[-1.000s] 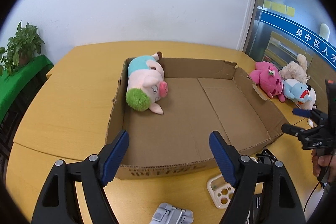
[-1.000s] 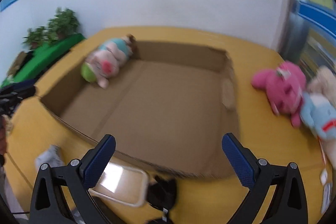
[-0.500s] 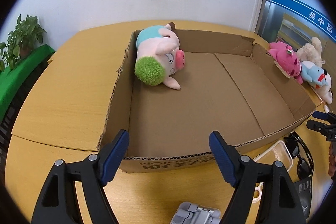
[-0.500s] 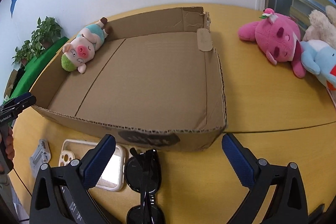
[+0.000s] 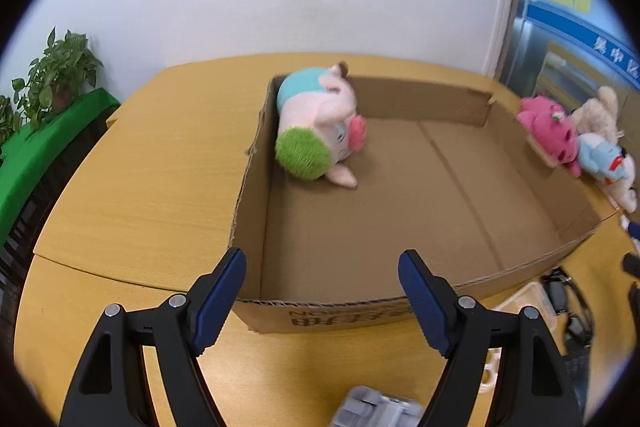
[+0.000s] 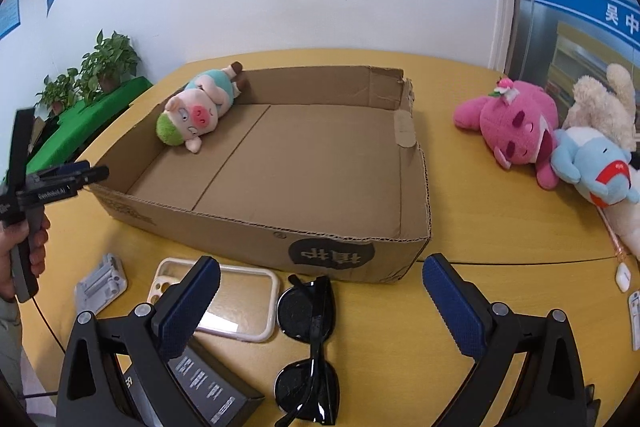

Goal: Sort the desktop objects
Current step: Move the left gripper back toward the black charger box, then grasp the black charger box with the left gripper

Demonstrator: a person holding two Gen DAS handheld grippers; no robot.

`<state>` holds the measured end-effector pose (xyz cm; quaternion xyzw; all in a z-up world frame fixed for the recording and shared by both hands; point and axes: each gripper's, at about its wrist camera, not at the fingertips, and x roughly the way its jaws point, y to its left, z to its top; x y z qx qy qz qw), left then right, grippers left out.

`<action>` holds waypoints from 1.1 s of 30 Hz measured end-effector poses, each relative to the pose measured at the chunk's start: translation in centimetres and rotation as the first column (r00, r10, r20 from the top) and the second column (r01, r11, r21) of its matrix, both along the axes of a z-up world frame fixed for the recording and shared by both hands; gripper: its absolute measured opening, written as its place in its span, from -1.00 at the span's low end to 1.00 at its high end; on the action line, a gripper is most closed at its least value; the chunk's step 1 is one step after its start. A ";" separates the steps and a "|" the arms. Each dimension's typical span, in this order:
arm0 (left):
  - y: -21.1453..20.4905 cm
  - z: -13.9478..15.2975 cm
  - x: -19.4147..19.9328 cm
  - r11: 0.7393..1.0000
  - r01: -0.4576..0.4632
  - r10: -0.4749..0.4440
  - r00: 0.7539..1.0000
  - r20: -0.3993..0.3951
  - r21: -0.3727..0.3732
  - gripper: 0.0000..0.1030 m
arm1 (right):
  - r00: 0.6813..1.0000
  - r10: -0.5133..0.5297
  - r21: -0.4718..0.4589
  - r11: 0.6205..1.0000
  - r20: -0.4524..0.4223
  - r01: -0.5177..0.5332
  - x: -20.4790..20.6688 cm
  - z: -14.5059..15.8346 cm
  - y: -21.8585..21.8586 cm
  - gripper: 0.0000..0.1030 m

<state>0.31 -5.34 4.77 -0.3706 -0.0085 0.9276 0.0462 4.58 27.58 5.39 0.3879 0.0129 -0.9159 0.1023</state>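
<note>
The left gripper (image 5: pixel 322 277) hovers above the table (image 5: pixel 152 187), levelled at the near wall of the cardboard box (image 5: pixel 400 235); its fingers (image 5: pixel 222 291) are spread wide with nothing between them. A hand (image 6: pixel 24 251) grips its handle at the left edge of the right wrist view. The right gripper (image 6: pixel 320 291) hangs low over the near edge of the table, its fingers (image 6: pixel 452 303) also wide apart and empty.

The box sits in the middle of the table. A pig plush (image 6: pixel 200 109) with a green cap lies on its side in the box's far left corner, well beyond both pairs of fingers. Between the right gripper's fingers, just in front of the box, lie black sunglasses (image 6: pixel 310 343), with a clear phone case (image 6: pixel 224 297) touching their left side. A grey plastic piece (image 6: pixel 100 287) rests further left. Near the table's right edge a pink plush (image 6: pixel 516 125), a blue plush (image 6: pixel 596 167) and a beige plush (image 6: pixel 600 107) huddle together outside the box.
</note>
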 end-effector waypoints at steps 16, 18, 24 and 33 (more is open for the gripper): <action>5.0 5.2 10.1 1.000 -0.011 0.012 0.986 -0.165 0.007 0.53 | 0.997 0.072 -0.010 0.997 -0.029 -0.073 4.2 0.5 -2.8 0.99; 5.5 4.7 10.6 0.999 -0.036 0.036 0.985 -0.169 0.001 0.53 | 0.995 0.094 -0.028 0.995 -0.021 -0.094 4.8 0.2 -2.7 1.00; 7.5 1.9 10.8 0.984 0.145 -0.141 0.989 -0.047 0.106 0.53 | 0.979 0.199 -0.116 0.974 0.043 -0.193 7.5 -1.6 -1.8 1.00; 11.4 -3.6 9.8 0.914 0.308 -0.354 0.924 0.148 0.263 0.53 | 0.910 0.355 -0.215 0.926 0.215 -0.311 11.2 -8.1 -3.9 0.99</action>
